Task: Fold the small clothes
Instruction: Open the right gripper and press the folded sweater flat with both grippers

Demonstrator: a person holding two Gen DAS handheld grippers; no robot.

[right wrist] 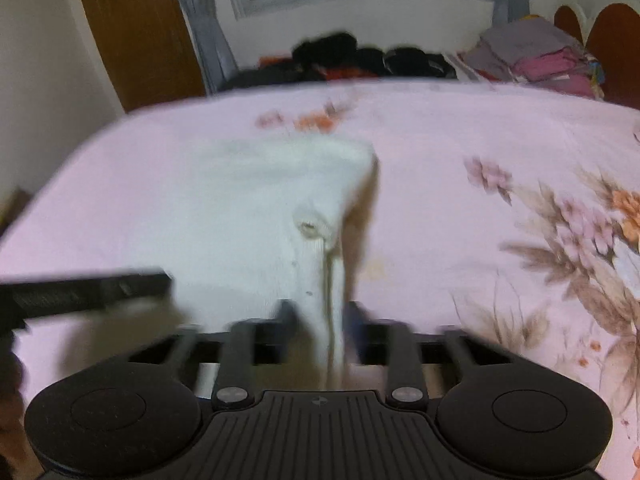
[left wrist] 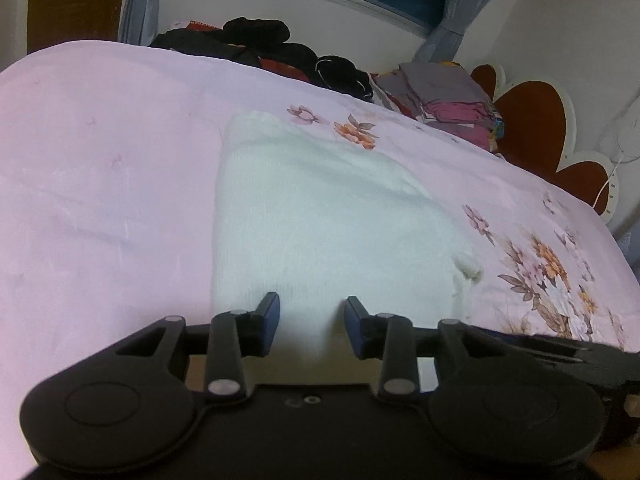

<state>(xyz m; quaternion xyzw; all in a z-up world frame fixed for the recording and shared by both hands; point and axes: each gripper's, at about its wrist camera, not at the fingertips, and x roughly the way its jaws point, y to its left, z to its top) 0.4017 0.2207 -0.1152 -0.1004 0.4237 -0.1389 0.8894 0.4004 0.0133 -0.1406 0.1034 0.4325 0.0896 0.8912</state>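
Observation:
A small white knit garment (left wrist: 320, 220) lies flat on the pink flowered bedspread (left wrist: 100, 160). My left gripper (left wrist: 312, 312) hangs over the garment's near edge, jaws apart, with the white cloth showing in the gap and neither pad pressing on it. In the blurred right wrist view the garment (right wrist: 280, 192) has its right edge raised, casting a shadow on the bedspread (right wrist: 440, 240). My right gripper (right wrist: 320, 316) is shut on that edge, a strip of cloth running up between its fingers. A small knot or button (right wrist: 310, 226) shows near the lifted edge. The left gripper's black side (right wrist: 88, 292) reaches in at the left.
A pile of dark clothes (left wrist: 280, 52) lies along the bed's far edge. A folded stack of grey and pink clothes (left wrist: 452, 108) sits at the far right, by the red and white headboard (left wrist: 536, 132). Behind are a window and curtains.

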